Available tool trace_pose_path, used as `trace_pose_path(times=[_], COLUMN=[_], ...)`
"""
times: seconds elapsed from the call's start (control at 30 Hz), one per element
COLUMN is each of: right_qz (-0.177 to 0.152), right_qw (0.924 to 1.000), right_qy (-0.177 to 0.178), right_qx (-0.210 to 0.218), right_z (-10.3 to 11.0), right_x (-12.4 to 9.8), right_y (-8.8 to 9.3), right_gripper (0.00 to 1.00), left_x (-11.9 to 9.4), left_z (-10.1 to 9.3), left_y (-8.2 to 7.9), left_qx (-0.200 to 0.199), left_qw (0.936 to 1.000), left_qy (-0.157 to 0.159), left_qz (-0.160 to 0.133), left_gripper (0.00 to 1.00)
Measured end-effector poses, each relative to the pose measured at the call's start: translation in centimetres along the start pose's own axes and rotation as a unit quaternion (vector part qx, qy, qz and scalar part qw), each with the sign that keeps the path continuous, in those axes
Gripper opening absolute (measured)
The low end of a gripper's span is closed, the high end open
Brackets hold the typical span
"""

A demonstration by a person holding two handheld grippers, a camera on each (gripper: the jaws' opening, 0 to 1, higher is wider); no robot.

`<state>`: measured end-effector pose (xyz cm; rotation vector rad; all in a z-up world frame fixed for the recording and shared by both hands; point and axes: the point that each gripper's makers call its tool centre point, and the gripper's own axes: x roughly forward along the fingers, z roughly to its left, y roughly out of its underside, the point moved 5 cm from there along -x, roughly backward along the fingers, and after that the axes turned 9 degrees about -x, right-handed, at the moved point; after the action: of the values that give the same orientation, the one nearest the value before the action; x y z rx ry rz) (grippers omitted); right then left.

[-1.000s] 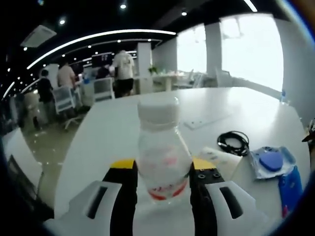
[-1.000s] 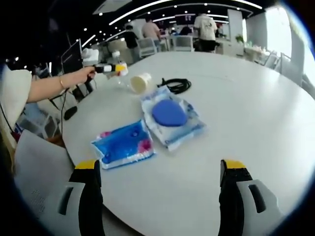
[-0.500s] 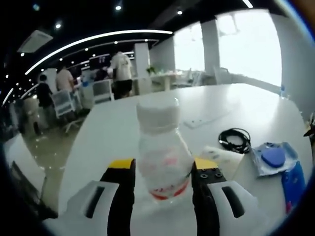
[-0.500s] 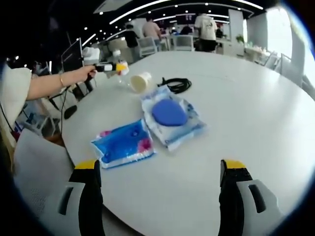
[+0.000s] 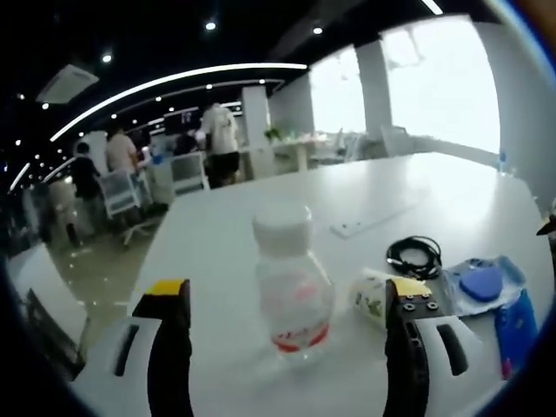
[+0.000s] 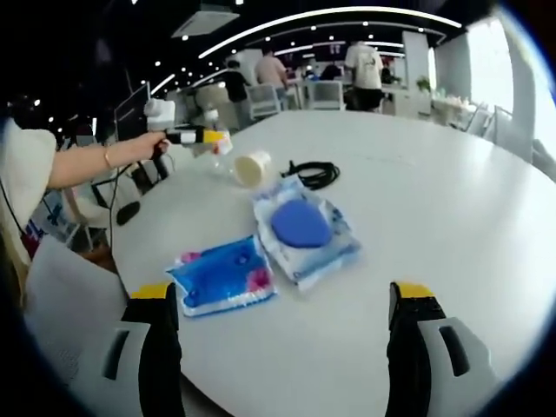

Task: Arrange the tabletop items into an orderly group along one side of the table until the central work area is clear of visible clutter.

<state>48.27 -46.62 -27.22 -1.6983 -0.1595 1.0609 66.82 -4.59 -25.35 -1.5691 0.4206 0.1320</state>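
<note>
A clear plastic bottle (image 5: 291, 278) with a white cap and red label stands upright on the white table (image 5: 217, 234). My left gripper (image 5: 287, 295) is open, its jaws standing wide on either side of the bottle and apart from it. Just right of the bottle a paper cup (image 5: 373, 295) lies on its side, with a coiled black cable (image 5: 414, 256) behind it. In the right gripper view my right gripper (image 6: 282, 300) hangs open over bare table, in front of a blue pack (image 6: 221, 274) and a clear packet holding a blue disc (image 6: 304, 228). The left gripper (image 6: 195, 136) shows far left there, beside the cup (image 6: 250, 168) and the cable (image 6: 313, 174).
The person's arm (image 6: 87, 161) reaches in from the left over the table's near edge (image 6: 130, 261). A flat white strip (image 5: 373, 219) lies farther out on the table. Behind the table are office chairs (image 5: 117, 187) and several standing people (image 5: 217, 130).
My left gripper has opened and let go of the bottle, which now stands free on the table. The right gripper stays open; its view has shifted only slightly.
</note>
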Motion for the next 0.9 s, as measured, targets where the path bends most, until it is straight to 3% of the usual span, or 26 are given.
trace_pose_path(times=[0.13, 0.53, 0.9], right_qz=[-0.025, -0.058, -0.101], right_qw=[0.9994, 0.9982, 0.9944], right_qy=[-0.003, -0.010, -0.014], right_qx=[0.022, 0.013, 0.026], right_z=[-0.1, -0.3, -0.4], right_x=[-0.3, -0.5, -1.6], right_y=[-0.8, -2.6, -4.2], right_gripper=[1.00, 1.00, 1.00], left_x=[-1.1, -4.6, -7.8], left_z=[0.0, -1.9, -3.1], left_y=[0.1, 1.3, 2.7], left_qx=[0.003, 0.040, 0.029], left_qw=[1.0000, 0.9991, 0.9993], left_qy=[-0.003, 0.002, 0.009], left_qz=[-0.001, 0.014, 0.021], left_gripper=[0.99, 0.99, 0.99])
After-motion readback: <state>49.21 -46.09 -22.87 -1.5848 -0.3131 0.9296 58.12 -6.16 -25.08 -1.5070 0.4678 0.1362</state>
